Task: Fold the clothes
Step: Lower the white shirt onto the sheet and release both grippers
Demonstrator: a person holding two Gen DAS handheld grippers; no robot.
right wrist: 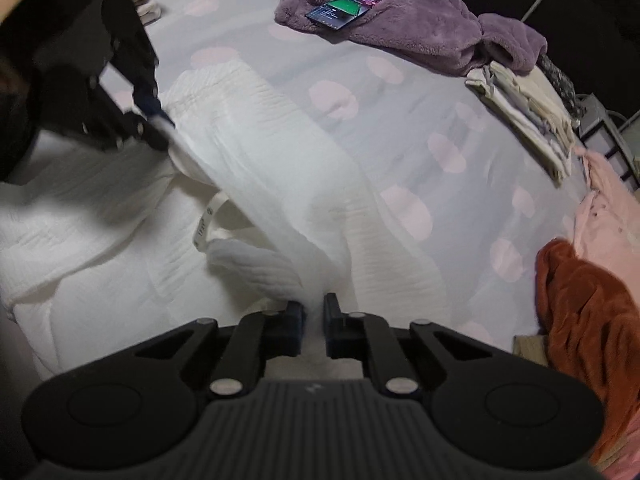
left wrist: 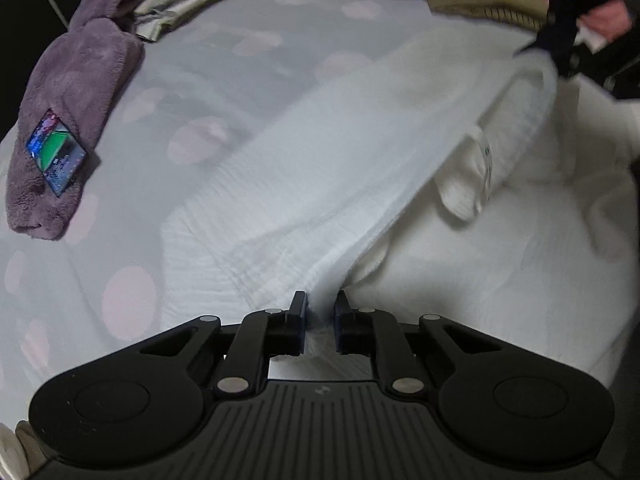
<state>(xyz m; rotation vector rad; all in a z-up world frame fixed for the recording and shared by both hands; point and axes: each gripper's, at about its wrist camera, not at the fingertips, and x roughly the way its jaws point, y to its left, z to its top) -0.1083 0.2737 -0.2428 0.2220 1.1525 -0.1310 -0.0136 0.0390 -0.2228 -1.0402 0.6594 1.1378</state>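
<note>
A white crinkled garment (left wrist: 320, 184) lies on the dotted bedsheet (left wrist: 224, 60). Its near edge is lifted into a taut fold between both grippers. My left gripper (left wrist: 321, 308) is shut on one end of that edge. My right gripper (right wrist: 314, 312) is shut on the other end of the white garment (right wrist: 256, 152). A care label (left wrist: 486, 164) hangs on the inside of the garment, also visible in the right wrist view (right wrist: 206, 220). The right gripper shows at the top right of the left wrist view (left wrist: 560, 52); the left gripper shows at the left of the right wrist view (right wrist: 156, 120).
A purple fleece garment (left wrist: 76, 92) with a lit phone (left wrist: 56, 152) on it lies on the sheet. A folded beige pile (right wrist: 528, 116), a rust-orange garment (right wrist: 588, 312) and a pink one (right wrist: 608, 208) lie along the bed's edge.
</note>
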